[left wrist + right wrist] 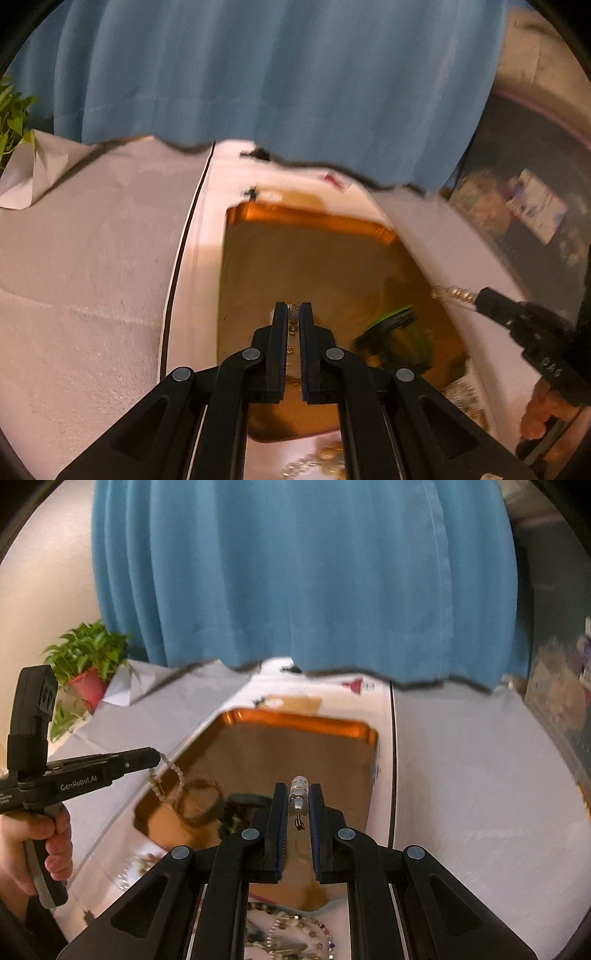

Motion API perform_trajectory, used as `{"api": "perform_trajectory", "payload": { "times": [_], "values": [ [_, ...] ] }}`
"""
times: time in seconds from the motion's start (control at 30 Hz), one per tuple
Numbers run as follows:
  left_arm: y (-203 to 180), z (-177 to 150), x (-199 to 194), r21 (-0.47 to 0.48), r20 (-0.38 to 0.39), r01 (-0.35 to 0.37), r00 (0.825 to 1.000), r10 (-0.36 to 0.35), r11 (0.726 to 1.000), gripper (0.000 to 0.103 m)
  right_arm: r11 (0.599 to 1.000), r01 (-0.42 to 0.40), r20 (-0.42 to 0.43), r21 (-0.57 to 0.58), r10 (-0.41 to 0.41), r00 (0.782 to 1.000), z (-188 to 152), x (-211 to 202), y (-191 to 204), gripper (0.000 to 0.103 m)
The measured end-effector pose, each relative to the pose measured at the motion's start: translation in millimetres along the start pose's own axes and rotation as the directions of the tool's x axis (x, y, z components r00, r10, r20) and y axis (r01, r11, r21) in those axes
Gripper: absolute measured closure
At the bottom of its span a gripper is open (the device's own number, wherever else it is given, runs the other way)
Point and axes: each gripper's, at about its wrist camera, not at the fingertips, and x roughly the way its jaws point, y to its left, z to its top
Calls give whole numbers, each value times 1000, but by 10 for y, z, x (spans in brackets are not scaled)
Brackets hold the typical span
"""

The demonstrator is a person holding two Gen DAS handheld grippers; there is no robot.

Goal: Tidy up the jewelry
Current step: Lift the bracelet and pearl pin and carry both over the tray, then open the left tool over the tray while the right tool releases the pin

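A shiny copper tray [314, 218] [303, 720] lies on a white cloth. My left gripper [294, 310] is shut on a thin pale chain or bracelet [293, 325] above the tray; in the right wrist view it [157, 758] holds a beaded loop [173, 782] hanging over the tray's left edge. My right gripper [298, 794] is shut on a clear beaded piece [299, 794] over the tray; in the left wrist view it [476, 297] holds beads [452, 294] at the tray's right side. Loose jewelry [291, 934] [325, 458] lies near the tray's front edge.
A blue curtain [277, 81] hangs behind the table. A potted green plant [86, 664] in a red pot stands at the far left. A small tan card [295, 701] and a red item [354, 685] lie behind the tray. Cluttered shelves [528, 210] stand at the right.
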Motion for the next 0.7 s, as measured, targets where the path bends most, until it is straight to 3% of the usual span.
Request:
{"api": "perform_trajectory", "payload": {
  "times": [0.23,0.37,0.7],
  "values": [
    [91,-151,312,-9,-117,-57,992,55,998,99,1000,7,-93,22,-5,996,-178,366,-79,92],
    [81,-165,333,1,-123,-72,990,71,997,99,1000,13,-152,22,-9,988,-278,537,-62,92],
    [38,-170,346,18,-107,-75,991,76,997,99,998,8,-203,55,3,979,-344,601,-70,92]
  ]
}}
